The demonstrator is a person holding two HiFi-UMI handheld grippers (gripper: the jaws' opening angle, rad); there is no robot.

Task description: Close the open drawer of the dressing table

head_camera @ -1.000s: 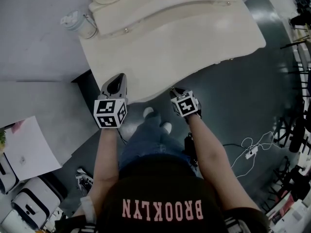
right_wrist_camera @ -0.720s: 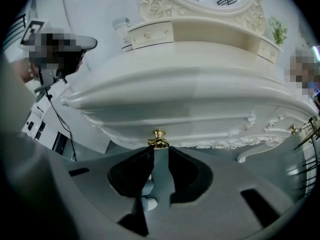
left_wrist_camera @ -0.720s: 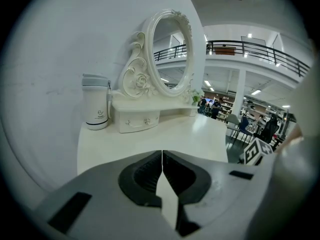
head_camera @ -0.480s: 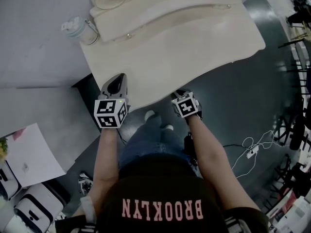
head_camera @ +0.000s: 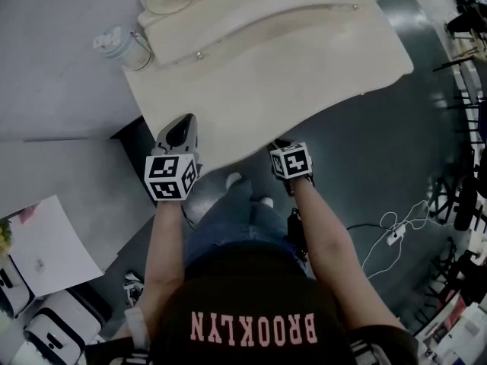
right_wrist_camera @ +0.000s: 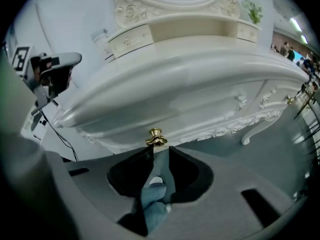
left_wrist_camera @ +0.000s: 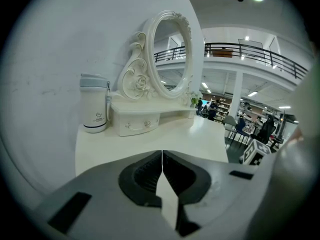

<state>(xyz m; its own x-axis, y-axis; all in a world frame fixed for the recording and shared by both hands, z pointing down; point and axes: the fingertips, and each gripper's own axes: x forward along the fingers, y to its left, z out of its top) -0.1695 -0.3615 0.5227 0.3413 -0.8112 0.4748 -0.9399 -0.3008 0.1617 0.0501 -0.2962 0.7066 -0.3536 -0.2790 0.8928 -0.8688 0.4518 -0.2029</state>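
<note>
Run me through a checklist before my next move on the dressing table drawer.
1. Right gripper lined up with the gold knob: ok, the knob sits just beyond its tips.
2. Right gripper free: ok, its jaws stand apart with nothing between them.
3. Contact with the gold knob: cannot tell, tips and knob meet in the right gripper view with no gap to read.
4. Left gripper out of the way: ok, shut and empty, over the left front edge of the tabletop.
5. How far the drawer front stands out: cannot tell, the tabletop hides it in the head view.
</note>
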